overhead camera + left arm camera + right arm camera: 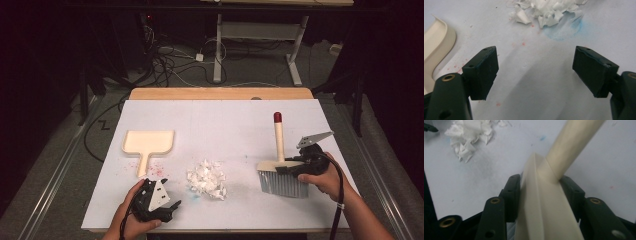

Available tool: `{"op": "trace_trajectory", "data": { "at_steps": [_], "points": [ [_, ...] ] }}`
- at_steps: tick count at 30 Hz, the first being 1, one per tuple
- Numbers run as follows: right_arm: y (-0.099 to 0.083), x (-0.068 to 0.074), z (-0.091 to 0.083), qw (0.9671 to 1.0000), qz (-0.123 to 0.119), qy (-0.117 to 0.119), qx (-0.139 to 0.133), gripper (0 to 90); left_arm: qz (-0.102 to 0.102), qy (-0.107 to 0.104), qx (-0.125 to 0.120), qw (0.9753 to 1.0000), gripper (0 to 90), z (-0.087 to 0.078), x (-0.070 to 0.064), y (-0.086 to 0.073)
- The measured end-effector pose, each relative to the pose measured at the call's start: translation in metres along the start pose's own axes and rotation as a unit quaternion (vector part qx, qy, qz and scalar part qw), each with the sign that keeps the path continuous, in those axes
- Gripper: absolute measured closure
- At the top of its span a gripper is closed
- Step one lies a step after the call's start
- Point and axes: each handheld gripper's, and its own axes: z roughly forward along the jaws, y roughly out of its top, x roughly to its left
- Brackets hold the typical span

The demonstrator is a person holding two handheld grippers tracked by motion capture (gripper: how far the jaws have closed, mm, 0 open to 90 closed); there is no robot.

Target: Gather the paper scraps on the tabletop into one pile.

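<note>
Right tongs (288, 169) clamped on cream plastic brush (280, 167), left tongs (172, 210) apart, crumpled white paper scraps (207, 179) between.

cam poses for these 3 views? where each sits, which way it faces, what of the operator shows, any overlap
High view: above the person's side, facing forward and down on the table; both forearms, left gripper, right gripper.
Left gripper view: on the left gripper, facing the paper scraps; open jaws, dustpan edge.
Right gripper view: on the right gripper, along the brush it clamps.
Shared: all three views see the scraps.
</note>
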Motion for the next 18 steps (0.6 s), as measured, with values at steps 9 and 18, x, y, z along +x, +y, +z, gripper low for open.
{"op": "trace_trajectory", "data": {
  "at_steps": [9, 18],
  "points": [
    [0.001, 0.008, -0.014, 0.9765, -0.061, -0.196, -0.067, 30.3, -0.015, 0.009, -0.003, 0.9998, 19.0, -0.001, 0.004, 0.000],
    [-0.044, 0.051, -0.023, 0.9589, -0.086, -0.215, -0.164, 22.0, -0.026, 0.033, -0.019, 0.9989, 18.1, -0.010, 0.004, -0.004]
  ]
}}
